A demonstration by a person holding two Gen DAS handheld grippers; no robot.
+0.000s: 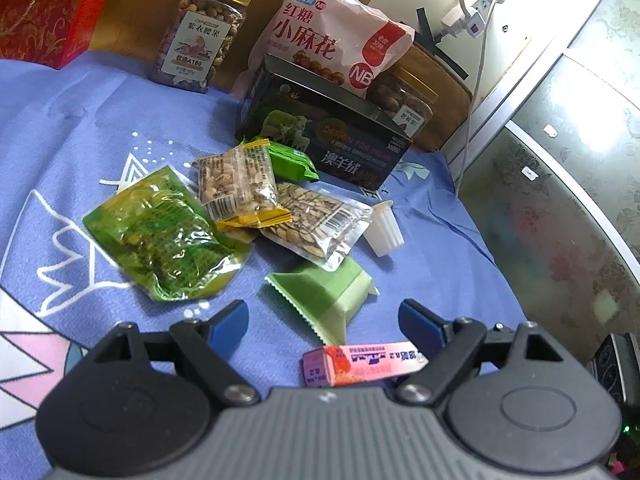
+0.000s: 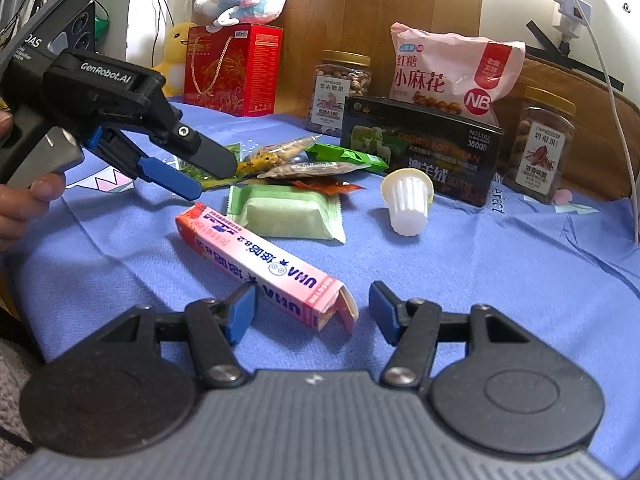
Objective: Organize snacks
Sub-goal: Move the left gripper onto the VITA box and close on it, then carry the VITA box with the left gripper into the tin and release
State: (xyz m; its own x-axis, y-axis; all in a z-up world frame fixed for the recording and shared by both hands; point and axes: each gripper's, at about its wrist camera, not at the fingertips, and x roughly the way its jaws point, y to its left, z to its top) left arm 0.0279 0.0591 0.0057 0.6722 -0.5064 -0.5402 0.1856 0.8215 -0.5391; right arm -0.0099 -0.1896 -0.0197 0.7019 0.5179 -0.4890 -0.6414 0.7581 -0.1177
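Small snack packets lie in a loose pile on the blue cloth [image 1: 60, 152]: a green packet [image 1: 160, 236], a yellow nut packet [image 1: 240, 188], a clear seed packet [image 1: 316, 220], a pale green wafer packet [image 1: 324, 292] and a white jelly cup [image 1: 384, 228]. A pink candy box [image 2: 264, 268] lies nearest. My left gripper [image 1: 322, 322] is open and empty above the pale green packet and the pink box [image 1: 360, 364]. My right gripper [image 2: 312, 312] is open around the near end of the pink box. The left gripper also shows in the right wrist view [image 2: 192, 176], hovering over the pile.
A black tin box [image 2: 424, 148] stands behind the pile, with a pink snack bag [image 2: 452, 76] behind it. Two nut jars [image 2: 340, 92] [image 2: 544, 148] flank them. A red gift box [image 2: 232, 68] and plush toys stand at the back left. Cables hang at the right.
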